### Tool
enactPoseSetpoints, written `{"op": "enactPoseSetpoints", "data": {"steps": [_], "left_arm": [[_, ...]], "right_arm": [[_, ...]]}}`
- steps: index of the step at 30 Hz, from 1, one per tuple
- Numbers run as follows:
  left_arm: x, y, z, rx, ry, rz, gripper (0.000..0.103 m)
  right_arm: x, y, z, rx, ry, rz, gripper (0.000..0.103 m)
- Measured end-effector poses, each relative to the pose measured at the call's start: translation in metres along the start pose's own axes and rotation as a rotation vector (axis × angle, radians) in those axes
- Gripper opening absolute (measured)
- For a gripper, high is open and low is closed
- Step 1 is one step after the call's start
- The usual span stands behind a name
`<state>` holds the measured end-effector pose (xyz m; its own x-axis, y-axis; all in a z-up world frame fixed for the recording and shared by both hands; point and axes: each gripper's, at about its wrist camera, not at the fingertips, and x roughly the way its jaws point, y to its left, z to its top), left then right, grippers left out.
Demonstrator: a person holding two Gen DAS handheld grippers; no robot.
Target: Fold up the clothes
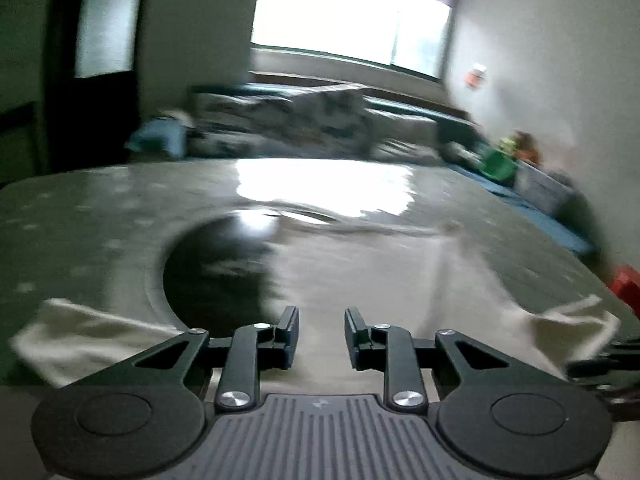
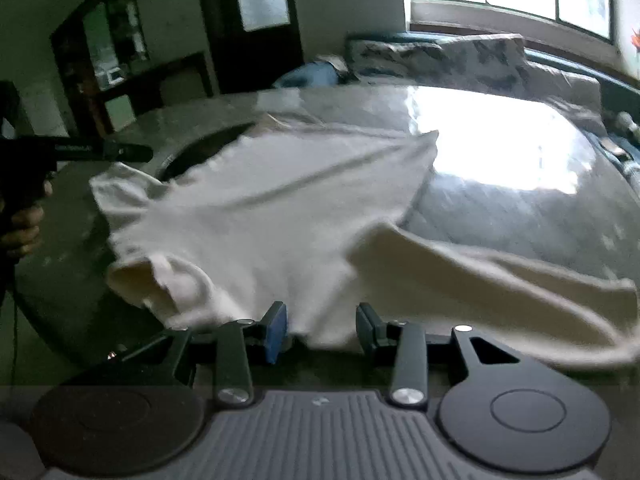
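A white T-shirt (image 2: 272, 220) lies spread on a round grey table (image 2: 500, 216), collar end toward me, one sleeve (image 2: 480, 292) stretching right and one (image 2: 140, 280) left. My right gripper (image 2: 322, 328) is open, jaws apart just above the shirt's near edge. In the left wrist view the shirt (image 1: 360, 280) lies under and ahead of my left gripper (image 1: 322, 336), which is open and empty; sleeves show at the left (image 1: 80, 340) and right (image 1: 568, 332). The left gripper also shows in the right wrist view (image 2: 104, 152), held in a hand at the far left.
The table has a dark round inset (image 1: 216, 276) under the shirt's far side. Behind it stands a sofa with patterned cushions (image 1: 300, 120) under a bright window. A red object (image 1: 626, 288) sits at the table's right edge. Toys and a bin (image 1: 520, 164) lie by the wall.
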<state>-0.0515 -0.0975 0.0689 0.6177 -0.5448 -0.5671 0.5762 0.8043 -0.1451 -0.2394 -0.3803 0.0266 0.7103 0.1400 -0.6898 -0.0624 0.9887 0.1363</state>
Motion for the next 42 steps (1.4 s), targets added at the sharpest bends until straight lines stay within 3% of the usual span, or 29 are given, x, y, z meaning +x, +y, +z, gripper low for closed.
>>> {"op": "enactPoseSetpoints", "data": {"steps": [5, 10, 15, 20, 24, 25, 26, 29, 33, 42], "left_arm": [[0.021, -0.043, -0.006, 0.093, 0.07, -0.132, 0.03], [0.03, -0.081, -0.019, 0.216, 0.106, -0.24, 0.032], [0.037, -0.107, -0.031, 0.295, 0.141, -0.297, 0.032], [0.041, -0.117, -0.037, 0.341, 0.174, -0.321, 0.032], [0.043, -0.118, -0.041, 0.362, 0.194, -0.321, 0.032], [0.044, -0.119, -0.042, 0.366, 0.198, -0.323, 0.032], [0.044, -0.119, -0.042, 0.371, 0.198, -0.322, 0.032], [0.044, -0.12, -0.044, 0.388, 0.199, -0.322, 0.032], [0.043, -0.12, -0.046, 0.408, 0.193, -0.323, 0.033], [0.043, -0.122, -0.043, 0.414, 0.199, -0.331, 0.034]], "right_arm": [[-0.017, -0.02, -0.003, 0.043, -0.054, -0.057, 0.039], [-0.035, -0.064, -0.004, 0.099, -0.111, -0.284, 0.039], [-0.032, -0.112, -0.001, 0.096, -0.107, -0.459, 0.039], [-0.009, -0.148, 0.006, 0.128, -0.071, -0.487, 0.039], [0.002, -0.165, 0.005, 0.175, -0.059, -0.448, 0.038], [0.003, -0.167, 0.006, 0.18, -0.062, -0.441, 0.033], [0.003, -0.169, 0.006, 0.184, -0.067, -0.436, 0.016], [0.004, -0.169, 0.008, 0.181, -0.076, -0.455, 0.012], [0.006, -0.171, 0.01, 0.2, -0.086, -0.479, 0.012], [-0.019, -0.174, 0.002, 0.256, -0.158, -0.492, 0.026]]}}
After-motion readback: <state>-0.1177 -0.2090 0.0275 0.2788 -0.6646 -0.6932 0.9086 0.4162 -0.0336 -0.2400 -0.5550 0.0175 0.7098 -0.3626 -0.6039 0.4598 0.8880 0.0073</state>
